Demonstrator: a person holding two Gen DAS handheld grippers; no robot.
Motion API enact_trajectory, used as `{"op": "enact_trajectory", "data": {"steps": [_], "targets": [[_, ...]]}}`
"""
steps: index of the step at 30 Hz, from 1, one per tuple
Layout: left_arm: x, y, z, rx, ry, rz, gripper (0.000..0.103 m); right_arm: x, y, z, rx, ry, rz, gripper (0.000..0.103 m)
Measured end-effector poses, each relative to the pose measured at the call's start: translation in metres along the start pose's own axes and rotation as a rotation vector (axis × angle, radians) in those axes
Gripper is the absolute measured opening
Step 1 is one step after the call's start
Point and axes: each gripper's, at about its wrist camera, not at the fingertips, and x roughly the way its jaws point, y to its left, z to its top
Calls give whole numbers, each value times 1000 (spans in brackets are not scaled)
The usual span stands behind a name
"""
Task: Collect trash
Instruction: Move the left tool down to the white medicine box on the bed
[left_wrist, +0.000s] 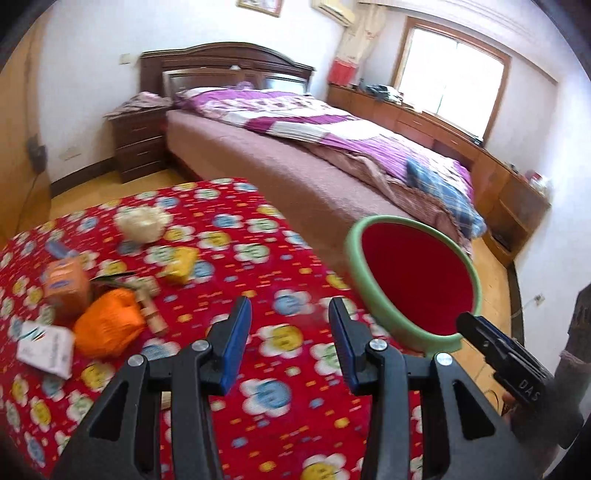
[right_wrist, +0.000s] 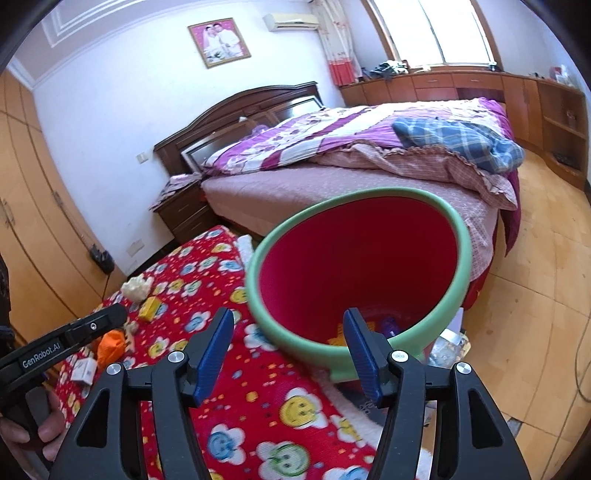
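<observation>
A table under a red flower-print cloth (left_wrist: 280, 413) carries the trash: an orange crumpled bag (left_wrist: 109, 325), an orange box (left_wrist: 66, 288), a white carton (left_wrist: 46, 349), a yellow packet (left_wrist: 181, 264) and a cream paper wad (left_wrist: 142, 221). My left gripper (left_wrist: 288, 314) hovers open over the cloth, right of that pile, holding nothing. A red bin with a green rim (right_wrist: 255, 288) stands tilted at the table's right edge, with a few scraps (right_wrist: 388, 326) at its bottom. My right gripper (right_wrist: 288, 317) is open and empty just before the bin's near rim.
A bed (left_wrist: 295, 166) with a purple quilt lies beyond the table. A dark nightstand (left_wrist: 138, 144) stands at its head. Wardrobe doors (right_wrist: 33, 206) line the left wall and low cabinets (right_wrist: 461, 85) run under the window. Wooden floor (right_wrist: 535, 295) lies right of the bin.
</observation>
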Motion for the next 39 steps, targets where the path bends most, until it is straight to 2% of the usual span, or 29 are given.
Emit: {"op": "enact_trajectory", "data": {"steps": [11,16,21,26,32,37,39], "targets": [[-28,89,-20,-176,2,197,44,2,34,-11,-41,37,36,69],[-35,128,-34,-270,17,251,47,9,47,-19,-58,67,46,70],[-37,172,-48,-430,35,274,49,17,58,-26,-80,96,57,70],[-35,207,-58,-535,12,314,49,23,65,-31,-97,116,57,70],[-20,230,-51,-569,5,341,49,28,67,-34,-106,130,48,70],[-5,239,-37,-552,22,357,49,30,66,-35,-109,138,40,70],[0,240,-33,-538,33,356,53,31,66,-36,-110,141,37,70]]}}
